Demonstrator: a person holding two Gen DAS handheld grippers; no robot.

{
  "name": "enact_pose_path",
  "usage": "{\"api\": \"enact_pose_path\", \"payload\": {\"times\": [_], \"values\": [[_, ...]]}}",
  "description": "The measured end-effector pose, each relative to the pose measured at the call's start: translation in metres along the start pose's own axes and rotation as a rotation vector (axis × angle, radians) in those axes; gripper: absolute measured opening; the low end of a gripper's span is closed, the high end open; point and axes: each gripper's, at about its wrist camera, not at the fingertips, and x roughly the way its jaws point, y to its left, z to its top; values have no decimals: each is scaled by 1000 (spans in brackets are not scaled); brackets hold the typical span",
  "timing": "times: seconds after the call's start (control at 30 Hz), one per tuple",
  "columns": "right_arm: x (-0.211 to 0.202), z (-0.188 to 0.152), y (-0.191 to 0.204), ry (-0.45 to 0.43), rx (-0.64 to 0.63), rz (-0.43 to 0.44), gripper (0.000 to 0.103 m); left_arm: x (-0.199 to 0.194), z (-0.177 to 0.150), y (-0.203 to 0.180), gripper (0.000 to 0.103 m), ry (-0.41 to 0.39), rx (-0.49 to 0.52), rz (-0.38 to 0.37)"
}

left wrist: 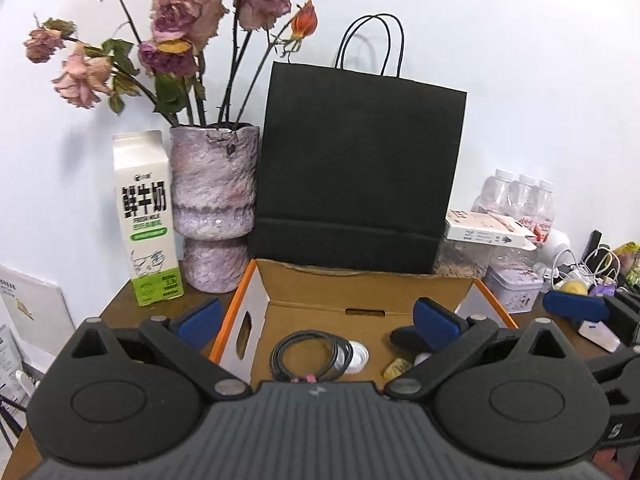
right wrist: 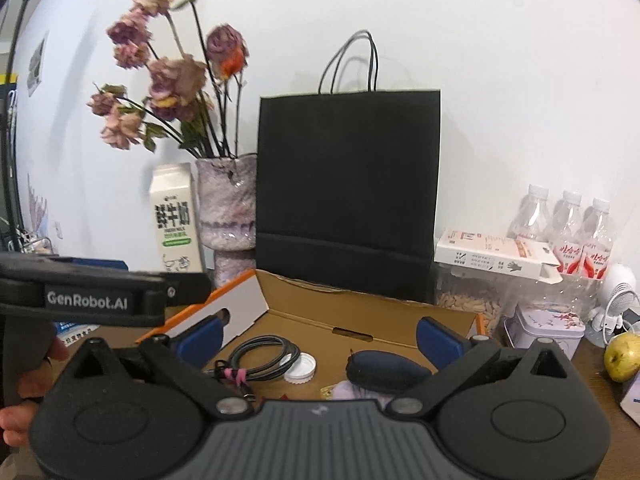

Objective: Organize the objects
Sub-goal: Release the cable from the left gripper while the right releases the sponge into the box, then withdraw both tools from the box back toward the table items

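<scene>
Both grippers spread wide w/ nothing between, left gripper, right gripper, coiled cable in cardboard box just below them

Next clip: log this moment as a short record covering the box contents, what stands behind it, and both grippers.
box: open cardboard box
contents: coiled black cable, white cap, dark blue oval object
behind: black paper bag, vase of wilted roses, milk carton
left gripper: open, empty
right gripper: open, empty
</scene>
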Motion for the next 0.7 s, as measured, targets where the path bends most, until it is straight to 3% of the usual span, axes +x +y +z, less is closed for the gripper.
{"api": "enact_pose_path", "payload": {"times": [0.27,0.7], "values": [[-45,-12,10,-9,-37,0,103,-44,-19,1,103,4,-8,-3],[-103,-49,19,70,-45,-11,103,-112,-53,5,103,41,-26,13]]}}
